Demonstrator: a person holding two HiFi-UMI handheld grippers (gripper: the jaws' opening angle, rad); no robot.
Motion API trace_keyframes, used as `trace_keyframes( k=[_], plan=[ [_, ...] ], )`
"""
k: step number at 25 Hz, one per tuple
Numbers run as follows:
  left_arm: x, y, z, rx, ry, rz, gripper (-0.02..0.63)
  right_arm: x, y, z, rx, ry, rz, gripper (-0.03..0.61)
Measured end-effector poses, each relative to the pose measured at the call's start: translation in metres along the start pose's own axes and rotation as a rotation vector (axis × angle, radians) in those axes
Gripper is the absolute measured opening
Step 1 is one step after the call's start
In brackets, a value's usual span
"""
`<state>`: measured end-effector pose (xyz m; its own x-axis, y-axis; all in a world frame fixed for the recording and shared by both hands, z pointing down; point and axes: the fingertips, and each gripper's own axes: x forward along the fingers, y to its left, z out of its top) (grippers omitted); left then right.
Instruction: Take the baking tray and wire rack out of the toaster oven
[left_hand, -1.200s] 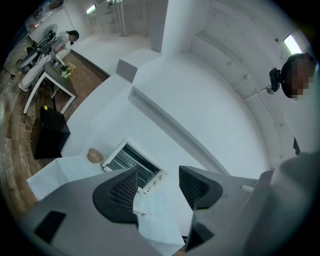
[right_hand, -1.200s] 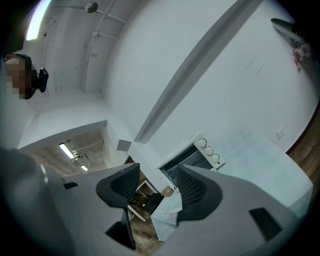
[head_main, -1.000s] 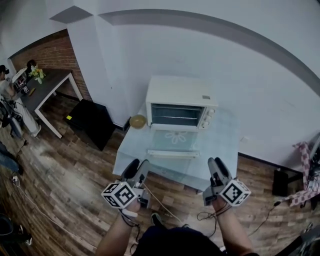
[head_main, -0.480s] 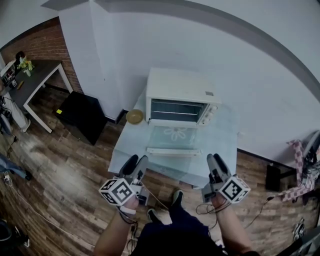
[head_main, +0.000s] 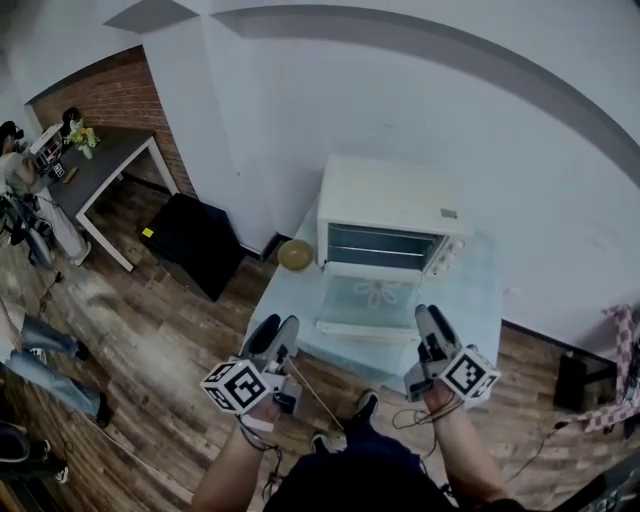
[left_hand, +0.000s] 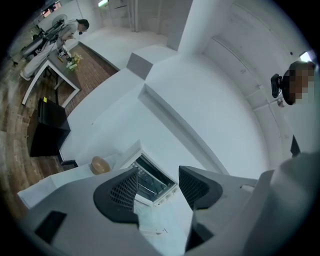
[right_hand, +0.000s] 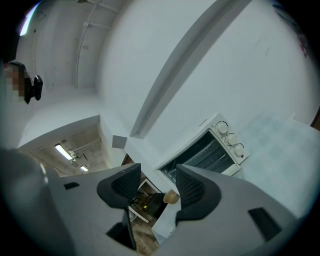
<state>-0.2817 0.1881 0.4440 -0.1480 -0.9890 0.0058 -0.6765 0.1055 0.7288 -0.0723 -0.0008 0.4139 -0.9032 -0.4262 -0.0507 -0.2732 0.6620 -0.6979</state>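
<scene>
On the pale glass-topped desk (head_main: 480, 300) well ahead, white boxy toaster oven (head_main: 390, 195) with door down, metal wire rack (head_main: 385, 246) inside, baking tray not made out; approach step, left claw (head_main: 277, 330) spread and empty, right claw (head_main: 432, 318) likewise apart, just narrowed slightly; next, closing in level on the cavity.

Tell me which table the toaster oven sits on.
The pale table against the white wall, with a brown bowl beside the toaster oven; the dark desk by the brick wall holds flowers, no oven.
</scene>
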Motion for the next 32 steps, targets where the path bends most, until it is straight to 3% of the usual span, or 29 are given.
trace_keyframes(
  k=[12,21,22,25,27,32],
  plan=[
    [0.151,-0.002,-0.019,-0.008,0.071,0.041,0.247,0.098,-0.089,0.037,0.145,0.051,0.060,0.213],
    [0.237,0.021,-0.054,-0.047,0.150,0.118,0.247,0.148,-0.151,0.046,0.260,0.083,0.075,0.209],
    [0.243,0.025,-0.058,-0.059,0.159,0.124,0.247,0.151,-0.158,0.043,0.280,0.089,0.049,0.209],
    [0.267,0.035,-0.062,-0.094,0.178,0.119,0.247,0.147,-0.192,0.024,0.350,0.135,-0.158,0.207],
    [0.283,0.045,-0.067,-0.113,0.199,0.111,0.247,0.159,-0.194,0.023,0.357,0.120,-0.141,0.207],
    [0.324,0.070,-0.083,-0.128,0.270,0.081,0.247,0.172,-0.228,0.016,0.407,0.093,-0.312,0.207]
  ],
)
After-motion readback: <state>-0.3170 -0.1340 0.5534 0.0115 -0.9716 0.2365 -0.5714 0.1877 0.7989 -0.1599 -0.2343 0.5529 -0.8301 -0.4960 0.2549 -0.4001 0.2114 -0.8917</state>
